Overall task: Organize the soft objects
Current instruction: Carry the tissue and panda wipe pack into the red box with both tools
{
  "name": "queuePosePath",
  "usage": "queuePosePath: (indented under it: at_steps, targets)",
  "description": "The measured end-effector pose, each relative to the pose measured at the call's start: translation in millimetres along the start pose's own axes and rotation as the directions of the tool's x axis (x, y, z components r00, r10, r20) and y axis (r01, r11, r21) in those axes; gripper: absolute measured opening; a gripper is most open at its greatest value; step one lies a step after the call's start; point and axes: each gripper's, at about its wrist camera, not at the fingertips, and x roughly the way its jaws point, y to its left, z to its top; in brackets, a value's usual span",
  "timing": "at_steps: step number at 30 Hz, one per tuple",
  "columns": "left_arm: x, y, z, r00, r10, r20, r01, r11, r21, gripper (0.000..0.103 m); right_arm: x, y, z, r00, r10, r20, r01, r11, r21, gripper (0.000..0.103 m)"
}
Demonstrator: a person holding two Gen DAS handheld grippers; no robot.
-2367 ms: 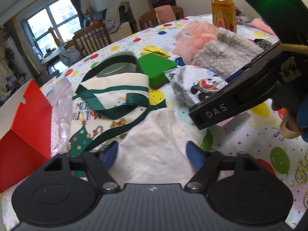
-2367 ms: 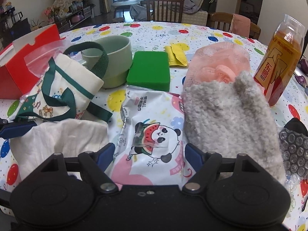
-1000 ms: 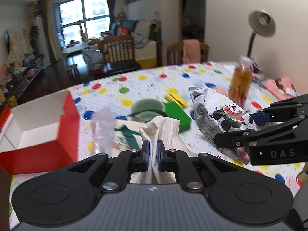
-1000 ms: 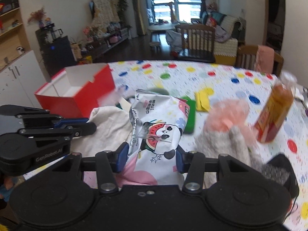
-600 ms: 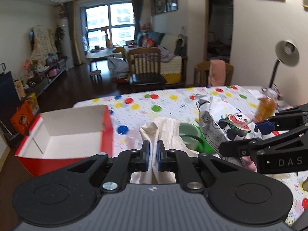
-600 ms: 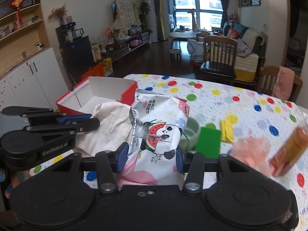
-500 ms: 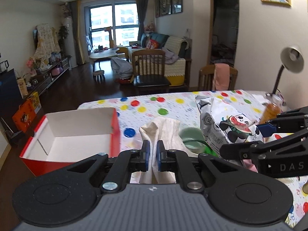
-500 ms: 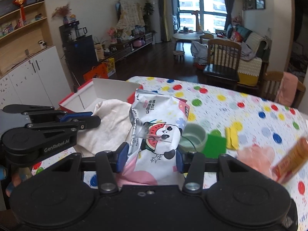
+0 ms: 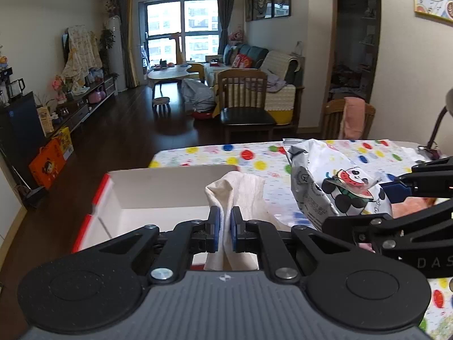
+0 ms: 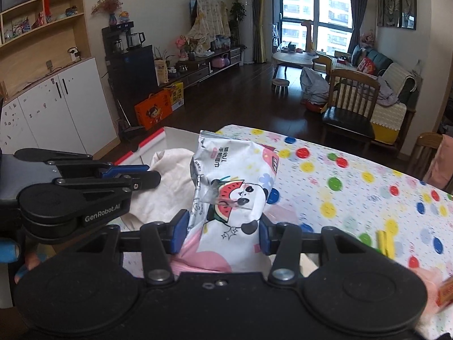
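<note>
White cloth point(image 9: 240, 189), one crumpled piece, is pinched between the blue pads point(image 9: 214, 228) of the left gripper point(image 9: 223, 228), whose fingers are closed tight on a fold of it. The cloth rises above the fingertips and hangs below them, held over the near wall of one open red box point(image 9: 96, 212) with a white inside. The box sits at the near left corner of a table point(image 9: 249, 155) covered in a white cloth with coloured dots.

One soft packet point(image 10: 229, 189), white with a panda and a watermelon slice printed on it, stands upright between the fingers of the right gripper point(image 10: 223, 231). Those fingers are partly apart and press on the packet's two sides, gripping it. In the right wrist view the packet is in the air just to the right of the white cloth, with the box's red rim point(image 10: 150, 141) behind both. In the left wrist view the same packet point(image 9: 337, 187) appears to the right of the cloth, with the right gripper's black arms point(image 9: 396, 221) reaching in from the right edge.

Two grippers are visible in all, side by side and close together, each holding one soft item. On the table further right lie one yellow item point(image 10: 385, 243), one small patch of green point(image 10: 365, 238), and something pink point(image 10: 430, 280) at the edge, too blurred to name. Two wooden chairs point(image 10: 351, 107) stand beyond the table.
</note>
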Motion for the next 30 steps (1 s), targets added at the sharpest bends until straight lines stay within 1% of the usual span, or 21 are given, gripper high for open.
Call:
queuePosePath:
  at_steps: [7,16,20,27,30]
  targets:
    - [24,60,12,0.999,0.032,-0.02,-0.032,0.999,0.006,0.008,44,28,23,1.0,-0.009,-0.02,0.009,1.0,0.01,0.048]
    - [73,124,26,0.996,0.051,-0.075,-0.049,0.999,0.019,0.008,104,49,43,0.996,-0.036,-0.077,0.038,0.999,0.025,0.048]
    - [100,140,29,0.993,0.063,-0.102,-0.06,0.998,0.037,0.008,132,50,47,0.992,-0.037,-0.122,0.044,0.997,0.058,0.048]
    - [152,157,30,0.981,0.079,-0.177,-0.067,0.995,0.074,0.008,183,59,49,0.978,-0.072,-0.198,0.078,0.997,0.027,0.049]
    - [170,161,26,0.976,0.056,-0.212,-0.041,0.997,0.072,0.008,207,61,46,0.968,-0.089,-0.235,0.094,0.996,0.01,0.049]
